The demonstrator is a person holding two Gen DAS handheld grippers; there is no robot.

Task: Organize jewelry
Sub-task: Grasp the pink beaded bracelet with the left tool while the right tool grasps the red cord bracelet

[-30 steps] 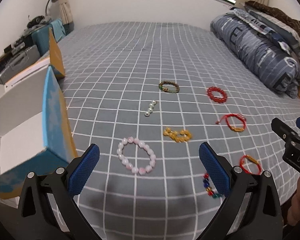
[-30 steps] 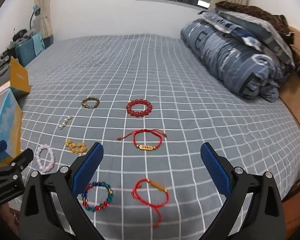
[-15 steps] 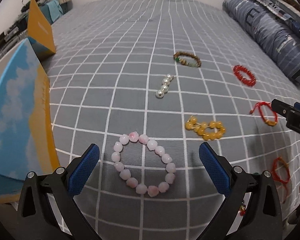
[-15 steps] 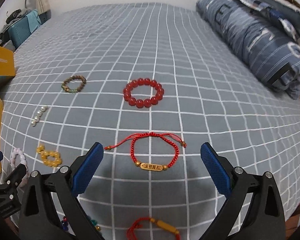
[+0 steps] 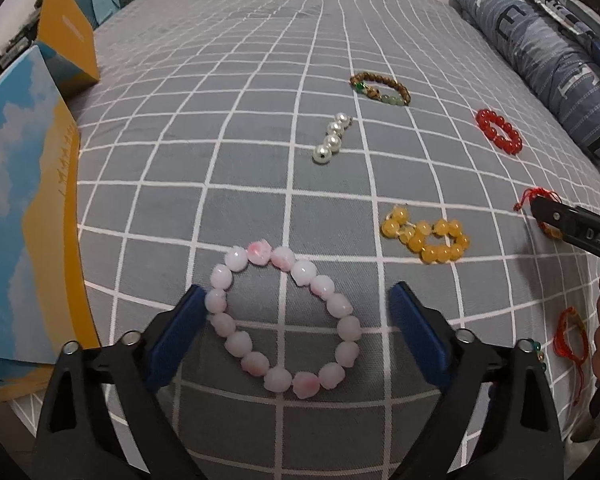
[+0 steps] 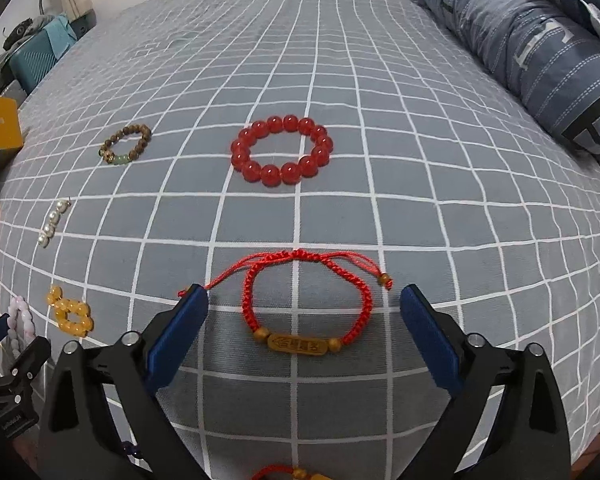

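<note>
Fingers [image 5: 176, 336] of both grippers wide around pink bracelet [image 5: 284, 316] and red cord bracelet [image 6: 306, 308], box [image 5: 28, 216] beside.

Glossy red beads [image 6: 283, 150], braided cord bracelet [image 6: 306, 304], matt cloth bedsheet [image 6: 380, 80].

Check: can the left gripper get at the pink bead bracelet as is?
Probably yes. The left gripper is open, its fingers either side of the pink bead bracelet, which lies flat on the bedsheet with nothing over it.

Even indoor light, no glare. Soft shadows under both tools on the bed [image 5: 260, 160]. Heavy fisheye bend, black vignette corners. Focus sharp, edges slightly soft.
</note>
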